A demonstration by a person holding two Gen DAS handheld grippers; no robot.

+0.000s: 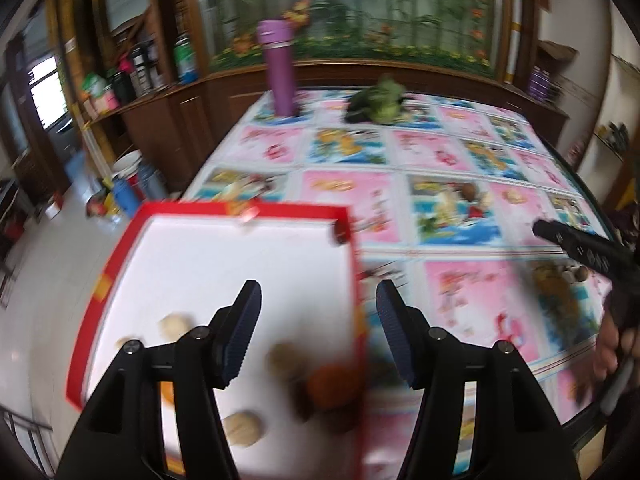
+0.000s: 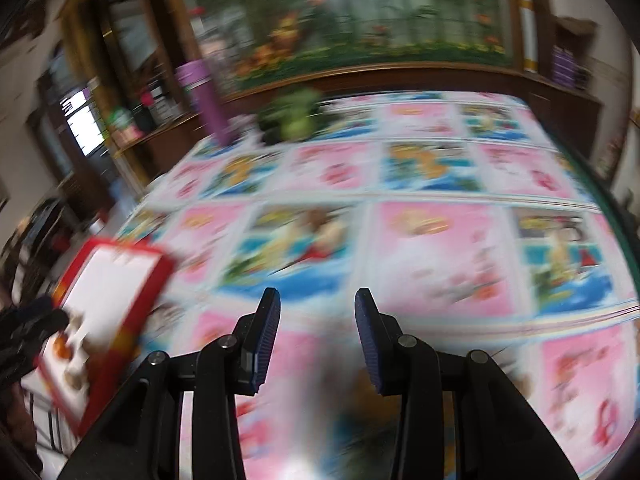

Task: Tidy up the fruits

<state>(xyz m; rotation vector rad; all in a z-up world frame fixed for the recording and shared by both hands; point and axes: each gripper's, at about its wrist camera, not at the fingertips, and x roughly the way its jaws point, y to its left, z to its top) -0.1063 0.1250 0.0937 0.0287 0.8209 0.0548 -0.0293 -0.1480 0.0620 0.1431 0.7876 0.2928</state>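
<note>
A red-rimmed white box lies at the table's near left corner, holding several small round fruits, among them a tan one and a reddish-brown one. My left gripper hovers open over the box's right rim with nothing between its fingers. More small fruits lie on the cloth: a brown one, a pale one and a cluster near the right edge. The right gripper shows there, held by a hand. In the blurred right wrist view my right gripper is open above the cloth, the box at far left.
A cartoon-patterned pink and blue cloth covers the table. A purple flask and a green-and-black bundle stand at the far edge. Wooden cabinets and a floral panel lie behind. Buckets sit on the floor, left.
</note>
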